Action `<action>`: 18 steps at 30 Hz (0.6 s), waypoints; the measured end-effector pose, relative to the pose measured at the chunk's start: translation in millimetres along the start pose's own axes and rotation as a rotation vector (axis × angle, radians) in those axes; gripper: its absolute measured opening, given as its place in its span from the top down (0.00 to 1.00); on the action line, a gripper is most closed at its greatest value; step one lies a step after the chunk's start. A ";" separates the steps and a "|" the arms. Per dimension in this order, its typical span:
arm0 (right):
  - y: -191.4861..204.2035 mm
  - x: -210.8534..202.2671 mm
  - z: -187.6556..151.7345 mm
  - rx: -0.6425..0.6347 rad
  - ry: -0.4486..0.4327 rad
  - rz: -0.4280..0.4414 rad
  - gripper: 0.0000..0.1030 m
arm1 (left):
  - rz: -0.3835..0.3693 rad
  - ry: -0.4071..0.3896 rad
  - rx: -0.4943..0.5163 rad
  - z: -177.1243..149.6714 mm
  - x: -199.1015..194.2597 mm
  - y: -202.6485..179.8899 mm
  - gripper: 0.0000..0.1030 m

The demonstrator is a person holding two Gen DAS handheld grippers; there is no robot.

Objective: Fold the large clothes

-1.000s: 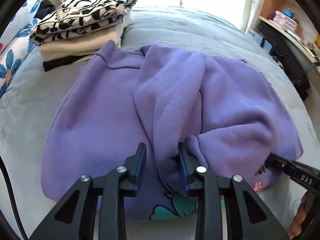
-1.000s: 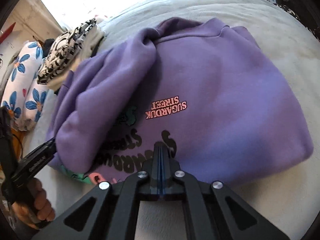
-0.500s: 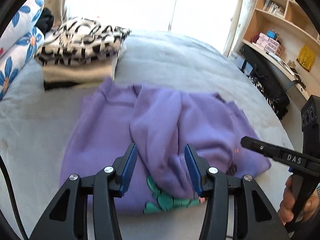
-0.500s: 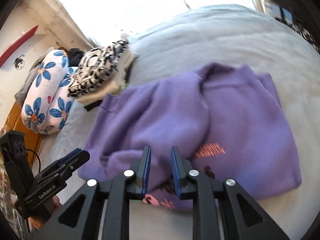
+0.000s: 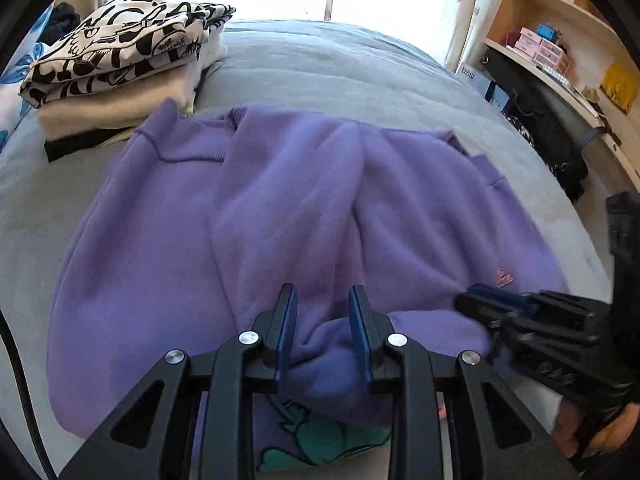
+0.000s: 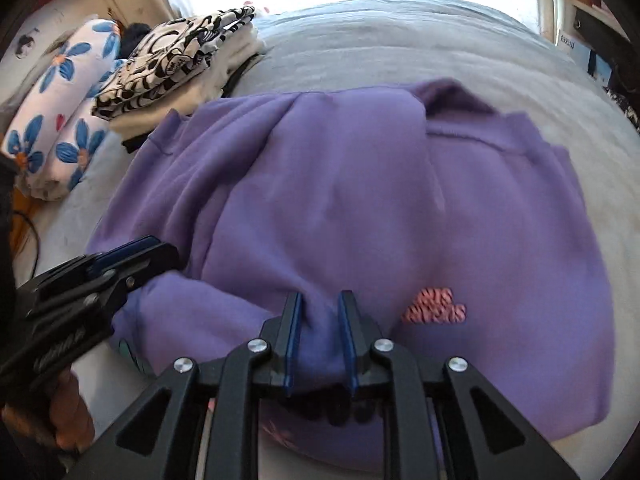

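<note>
A purple sweatshirt lies on the grey bed, both sleeves folded in over its body; it also shows in the right wrist view, with pink lettering at its near right. My left gripper is open, its jaws straddling a bunched fold of the near hem. My right gripper is open too, with purple cloth between its jaws at the near hem. Each gripper shows in the other's view, the right one and the left one.
A stack of folded clothes with a black-and-white print on top sits at the bed's far left. Floral pillows lie left of it. Wooden shelves stand to the right. Grey bedding stretches beyond the sweatshirt.
My right gripper, shut a second ago, has opened and now straddles the hem. Both grippers rose and pulled back, then came down again to the near hem. The sleeves stay folded in.
</note>
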State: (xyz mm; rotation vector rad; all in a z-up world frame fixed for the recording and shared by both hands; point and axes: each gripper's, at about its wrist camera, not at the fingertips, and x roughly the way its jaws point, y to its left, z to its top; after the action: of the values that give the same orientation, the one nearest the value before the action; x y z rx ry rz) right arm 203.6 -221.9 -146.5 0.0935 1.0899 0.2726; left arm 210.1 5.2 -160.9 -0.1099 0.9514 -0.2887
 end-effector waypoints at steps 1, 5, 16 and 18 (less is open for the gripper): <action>0.4 -2.6 -1.1 -0.006 -0.001 -0.006 0.84 | -0.004 -0.004 0.001 -0.9 -0.3 0.6 0.76; 3.1 -6.6 -0.3 0.005 -0.003 -0.009 0.81 | -0.012 0.003 -0.023 2.8 -1.1 2.1 0.75; 5.4 -36.9 1.2 0.053 -0.024 0.017 0.80 | -0.002 -0.013 -0.027 4.4 -30.7 -7.4 0.59; 7.6 -47.3 1.4 0.057 -0.038 0.019 0.80 | -0.013 -0.021 -0.034 3.3 -43.3 -9.6 0.52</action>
State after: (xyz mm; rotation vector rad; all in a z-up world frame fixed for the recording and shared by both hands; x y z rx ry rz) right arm 183.0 -226.9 -103.5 0.1594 1.0601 0.2554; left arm 187.3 8.5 -122.8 -0.1500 0.9353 -0.2828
